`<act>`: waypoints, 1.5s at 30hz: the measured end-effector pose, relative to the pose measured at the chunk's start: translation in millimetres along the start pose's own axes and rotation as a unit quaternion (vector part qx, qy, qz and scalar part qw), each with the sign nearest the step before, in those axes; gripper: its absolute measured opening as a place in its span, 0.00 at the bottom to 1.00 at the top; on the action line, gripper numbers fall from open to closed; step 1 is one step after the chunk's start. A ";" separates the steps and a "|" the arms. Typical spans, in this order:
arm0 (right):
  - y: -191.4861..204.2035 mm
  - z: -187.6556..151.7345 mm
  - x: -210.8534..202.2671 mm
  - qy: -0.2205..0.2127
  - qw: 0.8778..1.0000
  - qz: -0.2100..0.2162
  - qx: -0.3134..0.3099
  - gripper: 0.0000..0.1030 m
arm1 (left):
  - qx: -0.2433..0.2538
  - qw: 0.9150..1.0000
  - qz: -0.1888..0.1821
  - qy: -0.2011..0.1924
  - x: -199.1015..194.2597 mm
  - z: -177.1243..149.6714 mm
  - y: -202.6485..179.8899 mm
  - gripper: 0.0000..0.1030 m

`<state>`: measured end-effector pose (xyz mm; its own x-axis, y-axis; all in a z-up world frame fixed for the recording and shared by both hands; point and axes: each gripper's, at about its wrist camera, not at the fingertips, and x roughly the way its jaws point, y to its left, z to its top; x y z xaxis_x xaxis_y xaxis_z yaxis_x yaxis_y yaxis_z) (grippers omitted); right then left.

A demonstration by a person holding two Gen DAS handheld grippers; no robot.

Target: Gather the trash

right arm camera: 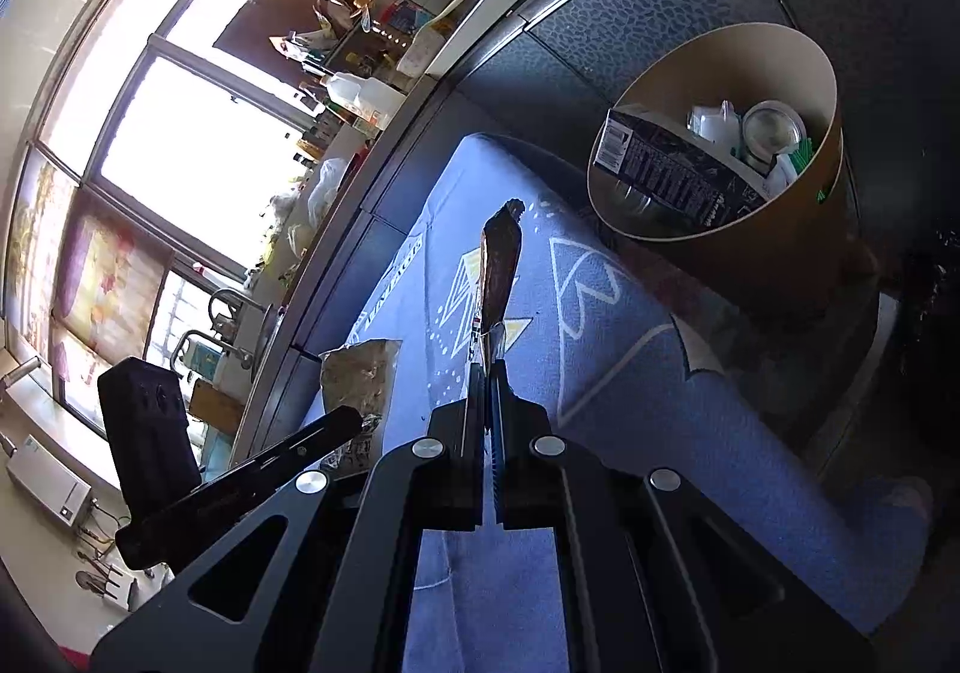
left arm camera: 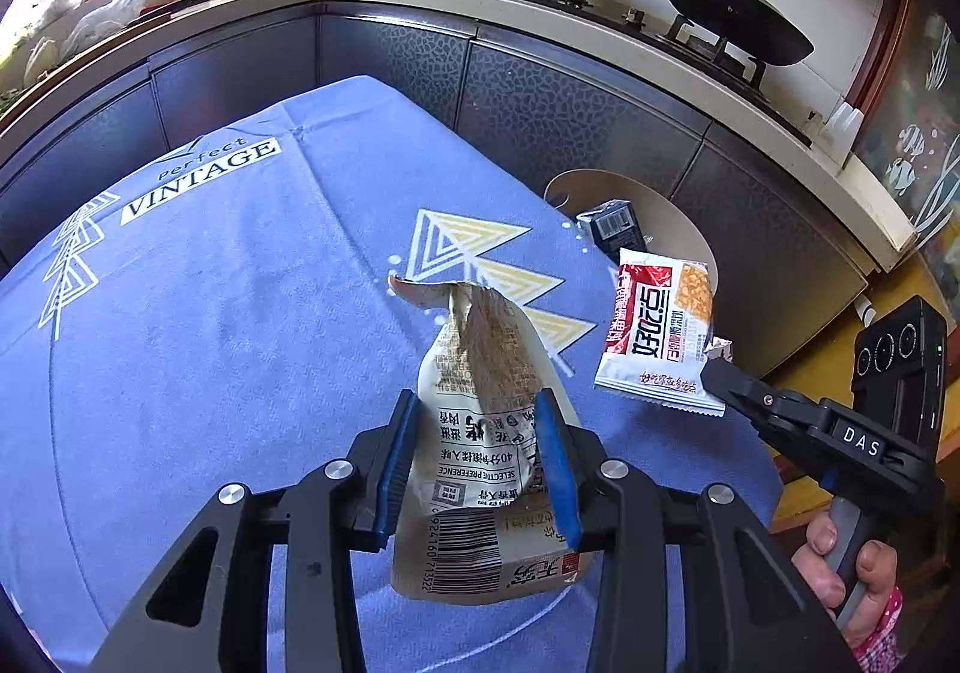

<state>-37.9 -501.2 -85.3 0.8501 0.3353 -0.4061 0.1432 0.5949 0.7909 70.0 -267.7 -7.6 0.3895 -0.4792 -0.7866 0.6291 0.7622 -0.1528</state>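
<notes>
Left tool (left arm camera: pixel 480 415): blue pads clamped on a crumpled beige pouch (left arm camera: pixel 480 433), held above the blue cloth-covered surface (left arm camera: pixel 210 313). Right tool (right arm camera: pixel 491 373): jaws pressed together on the edge of a red-and-white snack wrapper (left arm camera: pixel 657 331), also held aloft. Tan bin (right arm camera: pixel 780 229) just beyond the surface edge, holding a dark carton (right arm camera: pixel 660 169) and other trash.

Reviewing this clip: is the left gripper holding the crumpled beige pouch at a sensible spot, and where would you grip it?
Yes, probably. The left gripper pinches the beige pouch across its narrow, creased middle, fingers on both side edges, coming from the barcode end. The flattened waist fits between them, and the torn top stays free for dropping into the bin.
</notes>
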 end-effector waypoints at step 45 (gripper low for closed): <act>-53.3 74.5 -61.7 -0.117 0.982 -0.147 0.007 0.51 | 0.061 0.997 -0.037 -0.024 81.5 112.4 -110.8 0.67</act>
<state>-60.3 -608.0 -68.4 0.8636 -0.0283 -0.5033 0.4063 0.6301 0.6617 107.6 -440.1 12.5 0.3680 -0.5546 -0.7463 0.7338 0.6661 -0.1332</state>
